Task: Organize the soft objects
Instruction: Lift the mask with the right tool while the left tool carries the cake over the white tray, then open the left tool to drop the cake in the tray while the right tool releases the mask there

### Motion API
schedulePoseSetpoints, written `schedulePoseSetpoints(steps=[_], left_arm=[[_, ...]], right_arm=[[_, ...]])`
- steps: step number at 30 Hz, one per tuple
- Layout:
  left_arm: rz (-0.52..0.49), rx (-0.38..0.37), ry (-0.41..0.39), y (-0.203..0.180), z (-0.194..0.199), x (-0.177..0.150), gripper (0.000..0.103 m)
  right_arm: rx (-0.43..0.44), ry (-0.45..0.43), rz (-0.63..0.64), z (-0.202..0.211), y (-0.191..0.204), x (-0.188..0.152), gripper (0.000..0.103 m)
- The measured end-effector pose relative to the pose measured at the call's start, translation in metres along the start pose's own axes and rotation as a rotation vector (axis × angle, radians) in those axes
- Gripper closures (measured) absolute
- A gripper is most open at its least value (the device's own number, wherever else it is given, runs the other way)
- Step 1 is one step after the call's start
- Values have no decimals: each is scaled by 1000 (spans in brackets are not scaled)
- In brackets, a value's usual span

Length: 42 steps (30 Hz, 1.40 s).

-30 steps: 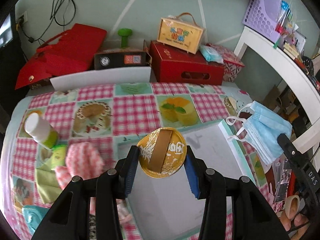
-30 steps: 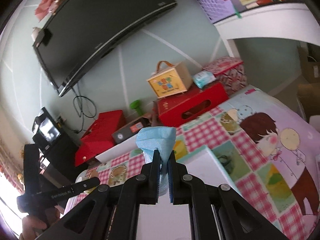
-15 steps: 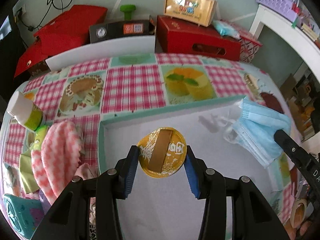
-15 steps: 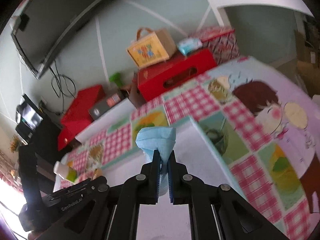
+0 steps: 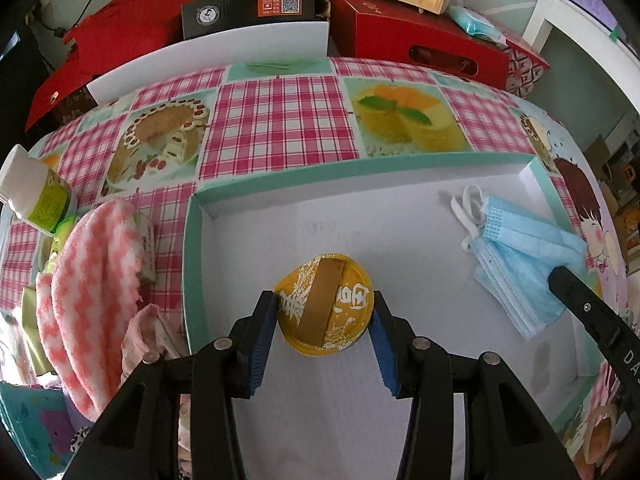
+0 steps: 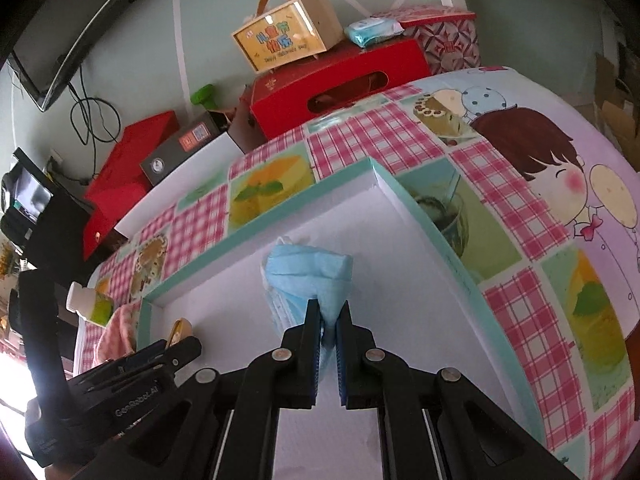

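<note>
One round golden puff [image 5: 325, 307] with a brown band across it sits between the blue pads of the left tongs [image 5: 324, 312], which pinch it at its two sides, half spread around its width. It is held over the white floor of one shallow box [image 5: 280, 184] with a teal rim, near the middle of the box. One blue face mask [image 6: 306, 276], folded and bunched, is pinched by the right tongs [image 6: 328, 322], whose pads are pressed almost together on the thin fabric; this mask is over the far right part of the same box, with its white ear loops [image 5: 468, 210] hanging toward the far corner. In the left wrist view the mask [image 5: 528, 256] shows at the right side of the box, well apart from the puff. Outside the box, at its left wall, lies one pink and white checked cloth [image 5: 88, 280] on the bench [image 5: 280, 120], which is covered with a pink plaid cloth with cake pictures. Near this cloth one white bottle [image 5: 32, 196] with a green label lies tilted. Behind the bench I count two red boxes [image 5: 416, 40], one dark box [image 5: 252, 12] and one yellow gift box [image 6: 288, 44] with a handle.
</note>
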<state>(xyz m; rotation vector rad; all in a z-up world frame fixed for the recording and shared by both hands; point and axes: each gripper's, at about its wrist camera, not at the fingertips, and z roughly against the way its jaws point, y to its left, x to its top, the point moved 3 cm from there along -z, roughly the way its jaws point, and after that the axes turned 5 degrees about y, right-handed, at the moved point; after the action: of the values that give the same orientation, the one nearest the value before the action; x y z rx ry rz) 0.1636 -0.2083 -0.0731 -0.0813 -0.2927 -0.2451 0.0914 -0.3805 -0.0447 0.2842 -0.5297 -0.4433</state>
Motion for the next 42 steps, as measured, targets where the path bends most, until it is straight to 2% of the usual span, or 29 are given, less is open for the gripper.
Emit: schedulePoseSetpoints(steps=[11,12,14,17,18,19,20,23,27,28,29,33,34,35,38,42], left_arm=[[8,-42,23,-3,8,-2,53],[9,-46,22,-3,9,-2,53],[12,-53,20,-2,12,-2,53],[21,-60,14,2,19,-2,50],[25,-63,10,2,20,-2,47],[30,-65,6,4,22,-2,35],[38,-67,-2,6,25,-1,27],[56,-67,-22,11,31,1,26],[91,-66,-44,18,36,3,26],[102,-65,-50,18,35,5,23],[118,-64,-58,22,37,5,16],[162,-60,-85,34,41,7,14],[172,-62,-95,36,42,8,14],[182,-65,-109,39,44,8,14],[200,-65,-154,46,50,9,14],[210,-54,-214,51,57,12,14]], right_arm=[[-76,15,53,6,7,-2,89],[-82,16,57,6,7,-2,87],[-84,14,60,8,7,-2,73],[-97,8,62,12,8,-2,68],[-101,6,62,13,8,-2,68],[-104,6,63,14,8,-2,67],[-108,5,65,15,8,-2,61],[-126,-4,73,20,9,-1,43],[-145,-13,82,23,11,-1,34],[-147,-12,83,23,11,-1,30],[-149,-10,85,23,11,-1,28],[-162,-10,97,22,13,-2,19],[-164,-15,98,22,13,-2,13],[-173,-29,94,23,12,-2,1],[-195,-90,88,31,12,1,0],[-158,-141,62,39,11,5,0]])
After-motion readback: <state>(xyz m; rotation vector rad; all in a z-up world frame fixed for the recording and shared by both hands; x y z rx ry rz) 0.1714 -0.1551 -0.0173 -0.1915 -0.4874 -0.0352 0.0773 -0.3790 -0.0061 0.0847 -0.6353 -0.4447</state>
